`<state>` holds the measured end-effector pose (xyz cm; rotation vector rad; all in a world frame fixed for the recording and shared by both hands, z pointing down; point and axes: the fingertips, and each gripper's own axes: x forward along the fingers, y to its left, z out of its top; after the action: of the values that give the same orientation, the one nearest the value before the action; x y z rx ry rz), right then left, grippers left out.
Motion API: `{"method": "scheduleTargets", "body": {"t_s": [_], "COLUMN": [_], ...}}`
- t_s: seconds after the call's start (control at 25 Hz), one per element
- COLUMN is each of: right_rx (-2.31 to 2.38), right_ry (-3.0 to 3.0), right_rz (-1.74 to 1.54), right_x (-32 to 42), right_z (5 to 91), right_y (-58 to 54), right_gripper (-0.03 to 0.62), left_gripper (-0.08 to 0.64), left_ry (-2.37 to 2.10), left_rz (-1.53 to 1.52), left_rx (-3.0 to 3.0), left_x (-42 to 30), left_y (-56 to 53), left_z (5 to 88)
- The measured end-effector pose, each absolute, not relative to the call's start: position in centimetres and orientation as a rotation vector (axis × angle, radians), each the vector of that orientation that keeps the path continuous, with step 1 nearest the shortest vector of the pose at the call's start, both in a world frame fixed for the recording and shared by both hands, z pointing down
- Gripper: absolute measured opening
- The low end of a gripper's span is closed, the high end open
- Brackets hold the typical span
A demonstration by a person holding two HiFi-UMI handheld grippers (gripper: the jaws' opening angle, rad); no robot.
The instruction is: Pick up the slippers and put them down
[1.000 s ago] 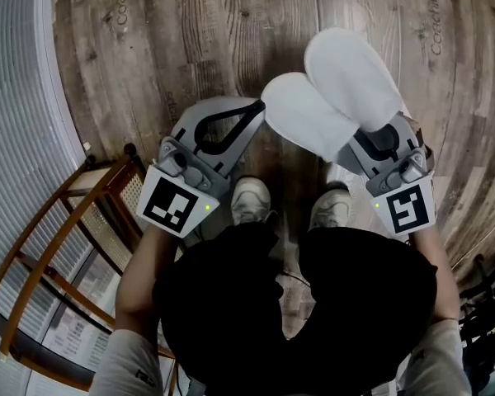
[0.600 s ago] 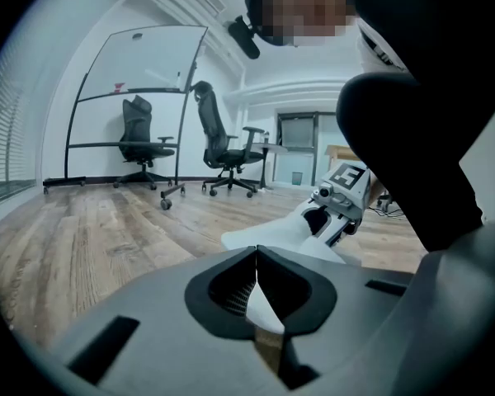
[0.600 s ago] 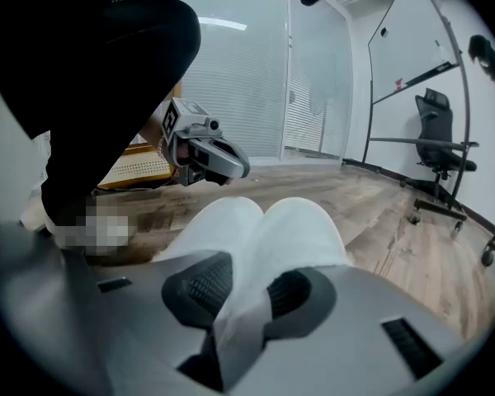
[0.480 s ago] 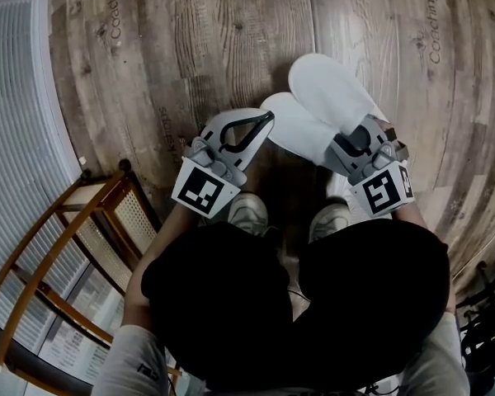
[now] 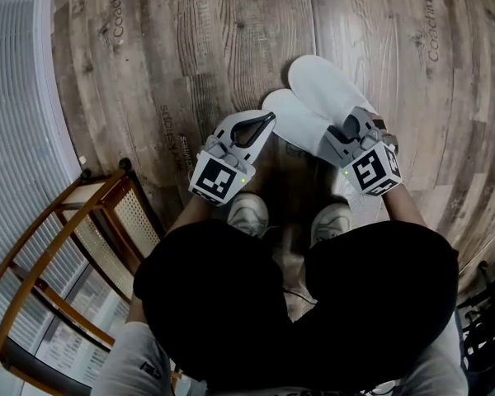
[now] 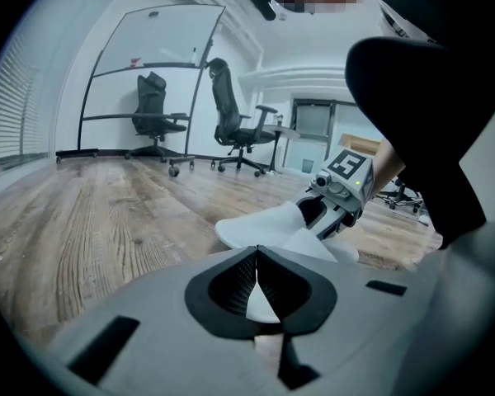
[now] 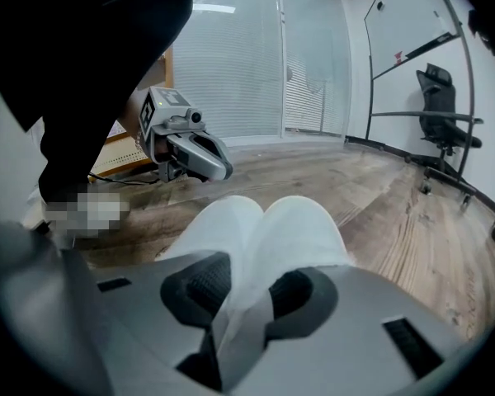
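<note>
The person bends over a grey-brown wooden plank floor [image 5: 231,40], and their two pale lace-up shoes [image 5: 248,211] stand side by side on it. Just in front of the shoes, a little toward the person's right, is the pair of white soft cloth slippers [image 5: 305,122]. They lie flat against each other, with the rounded toes pointing away from the shoes.

The right gripper [image 5: 344,130] is above the right shoe, with its nose tilted down. Its two dark ribbed pads [image 7: 200,291] are clamped on the heel ends of both slippers together, and the white cloth is pressed between them. The toes are low over the planks, but I cannot tell if they touch them.

The left gripper [image 5: 268,118] is just in front of the left shoe, close beside the slippers but apart from them. Its jaws are pressed together at the tips and there is nothing between them.
</note>
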<state>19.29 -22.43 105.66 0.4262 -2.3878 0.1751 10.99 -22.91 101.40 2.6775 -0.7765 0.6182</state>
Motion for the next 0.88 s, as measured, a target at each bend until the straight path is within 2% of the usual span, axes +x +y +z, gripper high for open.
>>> {"method": "scheduleTargets", "body": {"t_s": [0.4, 0.88], "right_rx": [0.432, 0.519], "right_ry": [-2.36, -2.316], "right_rz": [0.26, 0.381], "right_x": [19.9, 20.7], "right_z": [107.4, 107.5], "right_y": [-22.3, -22.1], "right_gripper": [0.115, 0.179], "left_gripper": [0.012, 0.012], "left_ry": [-0.728, -0.771], "left_rz": [0.646, 0.622], "left_rx": [2.636, 2.588], "left_x": [11.8, 11.2], "left_y": [-22.1, -22.8], "left_z": [103.2, 103.0]}}
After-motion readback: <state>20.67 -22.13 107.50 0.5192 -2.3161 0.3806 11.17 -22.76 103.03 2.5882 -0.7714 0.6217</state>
